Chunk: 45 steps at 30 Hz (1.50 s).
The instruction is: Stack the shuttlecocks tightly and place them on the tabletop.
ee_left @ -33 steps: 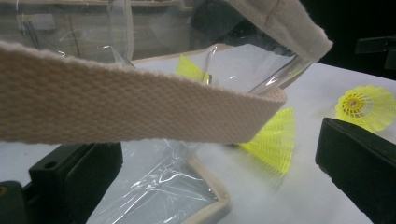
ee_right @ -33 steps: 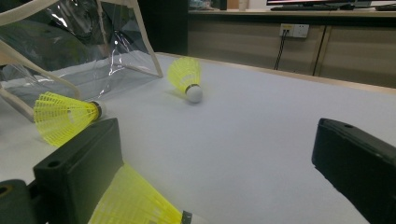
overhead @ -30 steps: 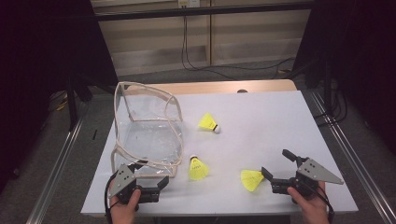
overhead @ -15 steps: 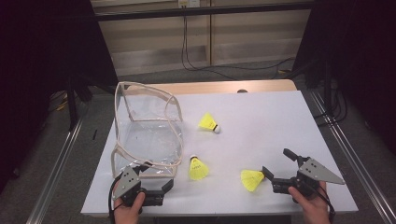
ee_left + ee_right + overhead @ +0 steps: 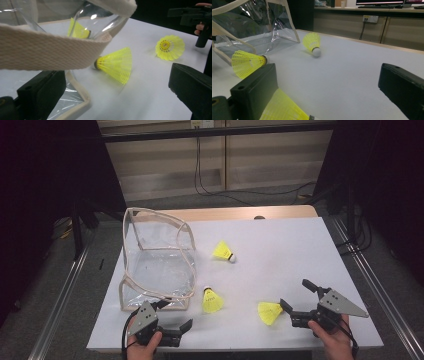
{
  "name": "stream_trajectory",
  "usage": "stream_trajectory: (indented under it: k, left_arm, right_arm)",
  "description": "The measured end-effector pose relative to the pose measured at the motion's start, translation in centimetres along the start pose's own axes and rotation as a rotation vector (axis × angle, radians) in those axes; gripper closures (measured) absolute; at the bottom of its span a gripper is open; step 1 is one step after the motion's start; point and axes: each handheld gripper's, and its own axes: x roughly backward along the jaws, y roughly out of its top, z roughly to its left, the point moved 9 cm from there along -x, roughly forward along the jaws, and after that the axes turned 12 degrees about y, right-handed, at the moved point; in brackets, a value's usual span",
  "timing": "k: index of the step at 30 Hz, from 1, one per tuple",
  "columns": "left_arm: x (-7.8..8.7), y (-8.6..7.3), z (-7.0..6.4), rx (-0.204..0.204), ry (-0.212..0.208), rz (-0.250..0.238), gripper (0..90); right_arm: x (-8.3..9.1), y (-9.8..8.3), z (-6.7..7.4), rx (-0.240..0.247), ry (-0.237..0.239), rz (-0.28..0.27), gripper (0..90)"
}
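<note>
Three shuttlecocks (image 5: 270, 312), nearest's skirt facing right hand-held gripper (image 5: 299, 296)

Shuttlecocks (image 5: 212, 300) right of bag (image 5: 156, 265) (on table (image 5: 290, 250))

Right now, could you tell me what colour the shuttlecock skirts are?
Bright yellow; the shuttlecock shows best in the left gripper view.

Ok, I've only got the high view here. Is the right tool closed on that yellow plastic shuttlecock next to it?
Observer: No. In the right gripper view the right tool is open, and the yellow plastic shuttlecock lies low between its jaws, close to the left one.
Operator: And the left tool by the bag?
Observer: The left tool is open too. The left gripper view shows the cream webbing rim of the clear plastic bag crossing just above its left jaw, with nothing gripped.
</note>
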Motion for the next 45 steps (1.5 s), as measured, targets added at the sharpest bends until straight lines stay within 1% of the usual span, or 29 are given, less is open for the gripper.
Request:
stream_trajectory:
  k: [1,4,7,8,11,15,18,21,22,25,27,28,29,34,36,37,38,40,41,42,44,45]
  left_arm:
    - [-0.1,-0.1,-0.3,-0.009,-0.005,0.005,1.5]
    - [-0.2,0.0,-0.6,-0.011,-0.013,0.005,1.5]
    - [-0.5,-0.1,-1.1,-0.023,-0.026,0.014,1.7]
    - [-0.5,-0.1,-1.1,-0.023,-0.026,0.014,1.7]
    - [-0.9,-0.1,-1.8,-0.025,-0.046,0.023,1.8]
    - [-1.3,-0.1,-2.1,-0.024,-0.049,0.035,1.9]
    - [-1.7,-0.2,-2.6,-0.038,-0.061,0.049,2.2]
    - [-1.9,-0.2,-3.0,-0.041,-0.071,0.054,2.3]
    - [-2.0,-0.3,-3.1,-0.053,-0.075,0.059,2.3]
    - [-2.5,-0.4,-3.5,-0.042,-0.079,0.066,2.7]
    - [-2.7,-0.4,-3.7,-0.048,-0.083,0.070,3.3]
    - [-2.8,-0.4,-3.9,-0.045,-0.084,0.070,3.4]
    - [-3.1,-0.4,-4.1,-0.050,-0.089,0.078,3.3]
    - [-3.6,-0.4,-4.4,-0.052,-0.092,0.086,3.5]
    - [-3.8,-0.3,-4.5,-0.044,-0.095,0.084,3.5]
    - [-4.0,-0.4,-4.6,-0.048,-0.092,0.091,3.6]
    - [-4.3,-0.4,-4.9,-0.047,-0.101,0.099,3.6]
    - [-4.5,-0.5,-5.1,-0.048,-0.101,0.101,3.6]
    - [-4.6,-0.5,-5.1,-0.058,-0.097,0.105,3.6]
    - [-4.8,-0.4,-5.2,-0.056,-0.091,0.106,3.6]
    - [-5.0,-0.3,-5.3,-0.041,-0.087,0.108,3.6]
    - [-5.2,-0.3,-5.4,-0.040,-0.082,0.112,3.5]
  right_arm:
    - [-0.1,0.0,0.0,-0.003,0.001,-0.002,1.7]
    - [-0.2,0.1,0.0,-0.002,0.003,-0.002,1.8]
    - [-0.3,0.0,0.0,0.001,0.005,-0.001,1.9]
    - [-0.3,0.0,0.0,0.001,0.005,-0.001,1.9]
    - [-0.2,0.0,0.0,-0.001,0.007,-0.003,1.9]
    - [-0.1,0.0,0.0,-0.001,0.006,-0.001,2.0]
    - [0.0,0.2,-0.1,0.002,0.006,-0.014,2.2]
    - [0.0,0.1,0.0,-0.001,0.009,-0.011,2.2]
    - [0.0,0.0,0.0,-0.006,0.011,-0.007,2.2]
    - [-0.1,0.0,0.0,-0.006,0.014,-0.006,2.1]
    - [-0.1,0.0,0.1,-0.003,0.016,-0.005,2.1]
    - [-0.1,0.0,0.1,-0.001,0.017,-0.004,2.1]
    - [-0.1,0.0,0.1,0.001,0.017,-0.005,2.1]
    - [0.0,0.0,0.0,-0.002,0.014,-0.002,2.2]
    - [0.0,0.0,0.1,-0.002,0.016,-0.001,2.3]
    - [0.1,0.0,0.1,0.000,0.016,-0.001,2.4]
    - [0.1,0.0,0.1,0.001,0.016,-0.004,2.4]
    - [0.1,0.0,0.1,0.001,0.016,-0.004,2.4]
    - [0.1,0.0,0.1,0.001,0.017,-0.003,2.4]
    - [0.1,0.0,0.1,0.004,0.018,-0.001,2.4]
    - [0.1,0.0,0.1,0.003,0.016,-0.002,2.4]
    - [0.1,0.0,0.1,0.003,0.016,-0.001,2.5]
